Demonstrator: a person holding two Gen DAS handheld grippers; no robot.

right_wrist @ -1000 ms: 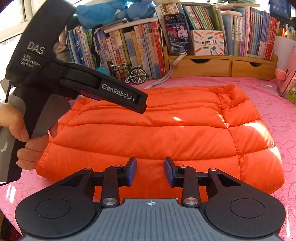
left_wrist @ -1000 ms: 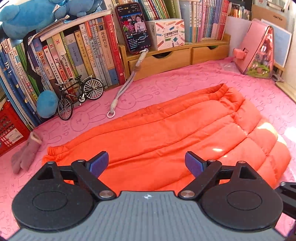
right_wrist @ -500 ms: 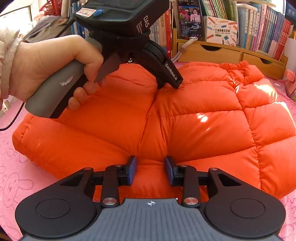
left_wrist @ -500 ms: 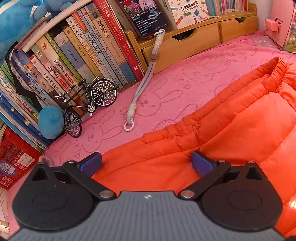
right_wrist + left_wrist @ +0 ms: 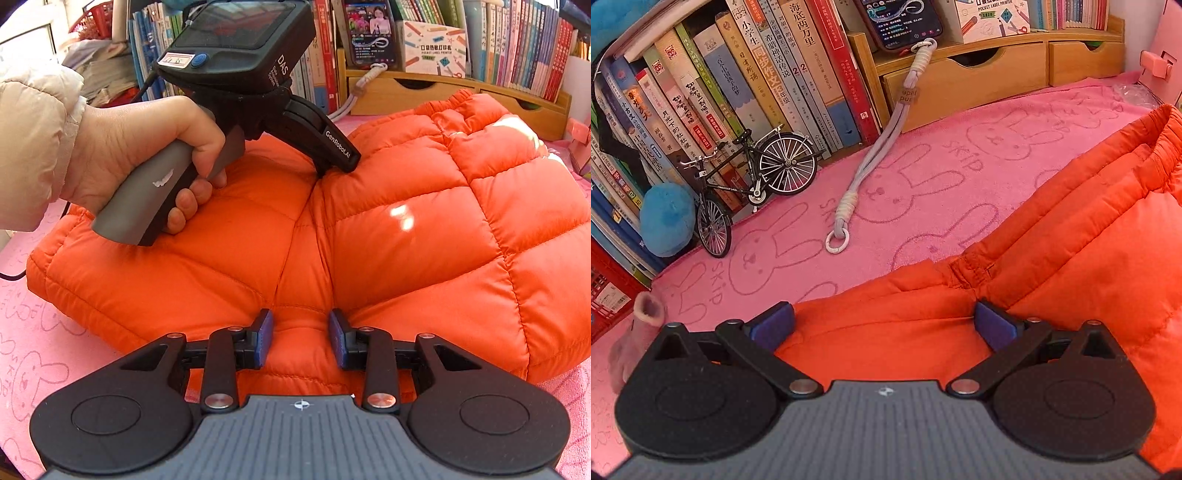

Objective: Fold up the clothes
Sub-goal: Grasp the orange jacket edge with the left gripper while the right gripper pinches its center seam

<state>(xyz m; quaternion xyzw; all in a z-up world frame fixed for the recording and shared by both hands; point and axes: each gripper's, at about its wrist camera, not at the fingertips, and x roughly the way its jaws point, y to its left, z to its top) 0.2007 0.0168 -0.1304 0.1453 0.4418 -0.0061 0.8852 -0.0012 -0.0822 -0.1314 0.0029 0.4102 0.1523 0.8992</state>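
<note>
Both grippers are on the orange garment point(image 5: 424, 236) now, which lies puffy and quilted on the pink bunny cloth point(image 5: 894, 192) in front of the bookshelf.

Compared to a second ago, the left gripper point(image 5: 882, 325) has dropped from hovering over the flat garment to pressing into its far edge. Its blue pads point(image 5: 774, 323) are spread wide with orange fabric filling the gap between them, not clamped on anything. From the right wrist view you can see that gripper point(image 5: 334, 162) poking nose-down into the padding, leaving a deep crease that runs toward the near edge. The garment was pretty flat before; now it's bunched into two humps either side of that crease.

Right gripper point(image 5: 301, 341) sits at the near edge, fingers partly open with a fold of fabric between the pads, much like before. Can't tell if it's actually pinching.

Toy bike point(image 5: 753, 184) and lanyard point(image 5: 871, 162) haven't moved.
</note>
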